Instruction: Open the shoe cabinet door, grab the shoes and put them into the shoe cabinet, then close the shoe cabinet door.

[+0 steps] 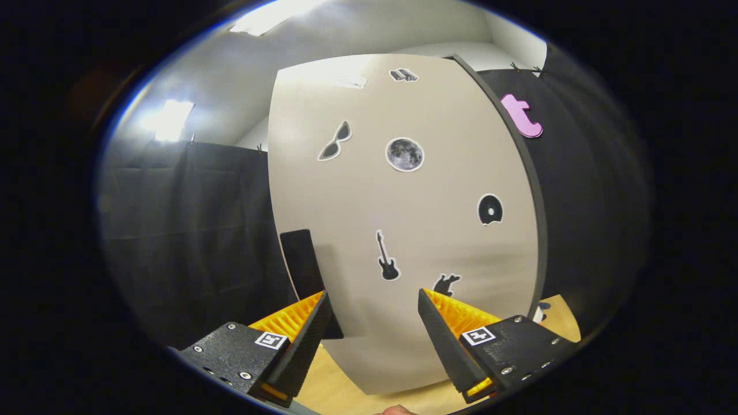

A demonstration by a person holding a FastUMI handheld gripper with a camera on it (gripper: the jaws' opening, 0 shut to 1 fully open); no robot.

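The shoe cabinet door (403,230) is a tall beige panel with several black stickers on it, and it faces me just ahead of the fingers. A black handle (301,262) sits on the door's left edge, right above and beyond my left fingertip. A dark strip (533,190) runs down the door's right side. My gripper (372,293) is open, with nothing between its fingers, and its gap points at the lower part of the door. I cannot tell from here whether the door is fully closed.
The cabinet stands on a light wooden surface (340,392) that shows below the fingers and at the cabinet's right foot (562,317). Black cloth walls (190,242) hang to the left and right. A fingertip of a hand (395,410) shows at the very bottom.
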